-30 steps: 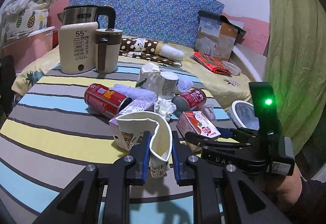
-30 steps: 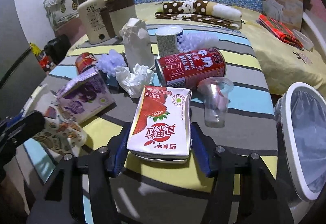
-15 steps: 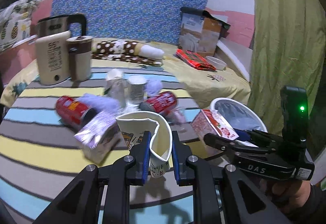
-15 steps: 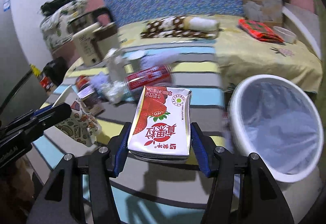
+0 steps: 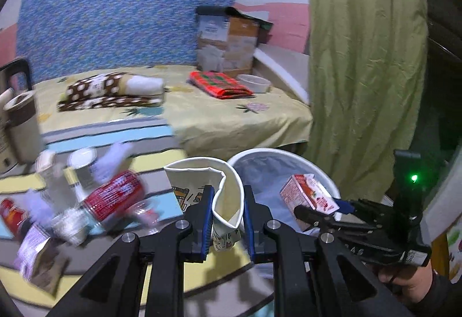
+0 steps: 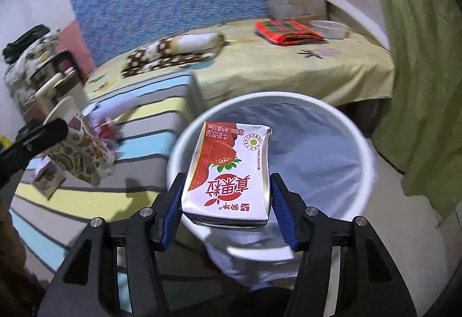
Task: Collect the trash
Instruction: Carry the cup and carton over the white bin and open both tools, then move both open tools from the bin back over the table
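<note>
Left tongs (image 5: 226, 211) pinch a crushed paper cup (image 5: 222, 195), right tongs (image 6: 226, 195) clamp a strawberry milk carton (image 6: 229, 172); table litter is blurred.

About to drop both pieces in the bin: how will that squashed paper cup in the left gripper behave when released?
The paper cup is already creased flat between the left gripper's pads, so it probably has little stiffness and may spring open slightly. It looks empty and likely light, so it could flutter instead of falling straight into the white bin. Flattened, it seems unlikely to roll.
</note>
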`<state>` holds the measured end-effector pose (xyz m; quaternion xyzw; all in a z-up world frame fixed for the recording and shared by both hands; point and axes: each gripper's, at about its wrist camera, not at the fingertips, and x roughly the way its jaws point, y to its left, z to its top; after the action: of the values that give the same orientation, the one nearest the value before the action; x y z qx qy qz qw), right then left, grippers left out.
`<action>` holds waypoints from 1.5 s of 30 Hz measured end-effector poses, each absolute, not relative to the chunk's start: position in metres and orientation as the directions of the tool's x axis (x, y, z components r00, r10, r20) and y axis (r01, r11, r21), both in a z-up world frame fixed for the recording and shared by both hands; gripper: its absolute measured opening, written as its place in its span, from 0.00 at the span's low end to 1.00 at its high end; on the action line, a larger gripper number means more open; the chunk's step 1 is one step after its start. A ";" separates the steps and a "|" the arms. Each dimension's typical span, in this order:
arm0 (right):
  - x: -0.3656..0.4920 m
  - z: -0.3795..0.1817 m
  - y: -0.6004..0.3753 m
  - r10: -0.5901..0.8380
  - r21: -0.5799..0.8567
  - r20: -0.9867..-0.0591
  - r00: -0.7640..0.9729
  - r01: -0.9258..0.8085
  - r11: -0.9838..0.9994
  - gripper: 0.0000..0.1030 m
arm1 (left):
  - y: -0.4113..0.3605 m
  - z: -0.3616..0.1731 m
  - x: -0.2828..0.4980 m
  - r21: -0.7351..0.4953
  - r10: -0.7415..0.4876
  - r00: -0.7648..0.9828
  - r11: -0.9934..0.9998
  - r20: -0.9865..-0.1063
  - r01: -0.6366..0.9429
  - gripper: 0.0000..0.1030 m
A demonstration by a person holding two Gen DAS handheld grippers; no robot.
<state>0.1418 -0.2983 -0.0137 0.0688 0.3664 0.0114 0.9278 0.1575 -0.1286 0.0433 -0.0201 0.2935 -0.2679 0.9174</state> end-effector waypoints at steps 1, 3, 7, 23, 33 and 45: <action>0.142 -0.015 -0.305 0.058 0.130 -0.680 0.730 0.043 0.991 0.57 | -0.139 0.044 0.162 -0.196 -0.516 0.677 0.847 -0.525 0.494 0.18; 0.145 -0.017 -0.312 0.037 0.121 -0.687 0.726 0.064 0.991 0.57 | -0.152 0.042 0.169 -0.203 -0.537 0.663 0.833 -0.522 0.515 0.18; 0.148 -0.022 -0.327 0.016 0.114 -0.702 0.712 0.089 0.989 0.57 | -0.179 0.034 0.185 -0.223 -0.569 0.630 0.809 -0.528 0.544 0.18; 0.145 -0.034 -0.344 0.028 0.117 -0.739 0.673 0.087 0.989 0.59 | -0.198 -0.008 0.210 -0.285 -0.597 0.535 0.782 -0.598 0.554 0.22; 0.126 -0.019 -0.343 0.047 0.148 -0.685 0.727 0.075 0.986 0.60 | -0.179 -0.008 0.194 -0.283 -0.569 0.555 0.807 -0.607 0.519 0.26; 0.118 -0.006 -0.294 0.163 0.174 -0.658 0.735 -0.062 0.983 0.60 | -0.122 0.005 0.148 -0.228 -0.465 0.649 0.879 -0.603 0.418 0.26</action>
<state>0.1179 -0.2938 -0.0063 0.0702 0.3587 0.0605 0.9288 0.1482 -0.1218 0.0045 -0.0341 0.3412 -0.2434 0.9073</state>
